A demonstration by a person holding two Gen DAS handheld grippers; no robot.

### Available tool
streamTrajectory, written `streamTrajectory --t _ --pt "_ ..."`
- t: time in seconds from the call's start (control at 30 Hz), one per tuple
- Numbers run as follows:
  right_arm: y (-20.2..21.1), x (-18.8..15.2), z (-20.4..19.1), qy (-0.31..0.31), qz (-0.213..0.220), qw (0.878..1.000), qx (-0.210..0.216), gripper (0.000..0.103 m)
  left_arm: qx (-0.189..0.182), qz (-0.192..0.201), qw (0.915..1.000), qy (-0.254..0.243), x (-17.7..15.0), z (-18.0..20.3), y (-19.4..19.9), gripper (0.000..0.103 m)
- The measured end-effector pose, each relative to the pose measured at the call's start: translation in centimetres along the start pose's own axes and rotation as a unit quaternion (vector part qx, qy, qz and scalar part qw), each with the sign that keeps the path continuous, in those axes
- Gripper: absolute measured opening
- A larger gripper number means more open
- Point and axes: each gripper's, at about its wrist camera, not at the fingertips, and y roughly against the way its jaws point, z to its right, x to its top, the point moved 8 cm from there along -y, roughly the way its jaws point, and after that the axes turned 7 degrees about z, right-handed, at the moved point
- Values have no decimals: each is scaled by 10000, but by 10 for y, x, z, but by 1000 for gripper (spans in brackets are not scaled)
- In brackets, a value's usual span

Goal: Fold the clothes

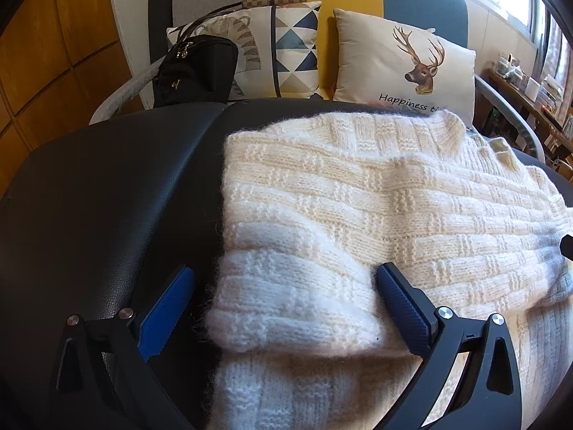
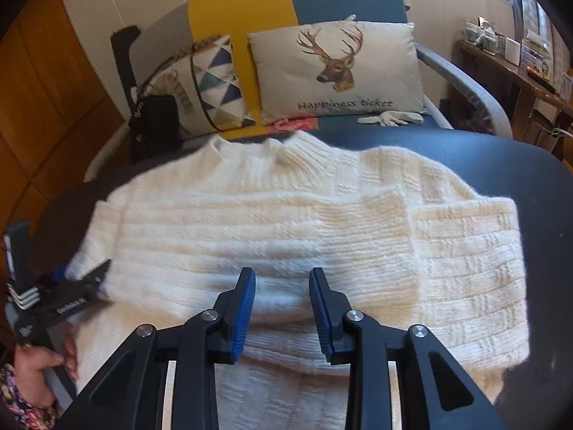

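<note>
A cream knitted sweater [image 1: 376, 193] lies flat on a black padded surface [image 1: 107, 197], collar [image 2: 283, 147] at the far side. A sleeve is folded across its body [image 2: 250, 222]. My left gripper [image 1: 283, 270] is open wide; its fingers straddle a thick folded cuff [image 1: 286, 301] at the sweater's left edge without pressing on it. In the right wrist view my left gripper [image 2: 89, 276] shows at the left, held by a hand [image 2: 43, 362]. My right gripper [image 2: 282, 273] stands narrowly apart at the folded sleeve's near edge, with a bunched fold of knit between its pads.
Behind the black surface stands a sofa with a deer cushion [image 2: 333, 68], a triangle-pattern cushion [image 1: 286, 46] and a black bag [image 1: 193, 71]. White gloves [image 2: 390, 118] lie on the sofa seat. A cluttered wooden shelf [image 2: 519, 68] runs along the right wall.
</note>
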Motion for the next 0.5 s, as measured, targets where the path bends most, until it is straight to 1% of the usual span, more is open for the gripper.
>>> streamTrajectory --t 0.2,0.4,0.5 --pt "-21 -8 -5 232 -214 9994 -113 31 -50 -14 10000 54 -1 -1 -1 103" --pt "-25 -13 -8 497 -120 9983 -279 32 -40 3 10000 48 0 -1 0 103" --pt "-25 -11 -6 458 -198 9985 -224 32 -34 38 9999 98 2 -2 7 103"
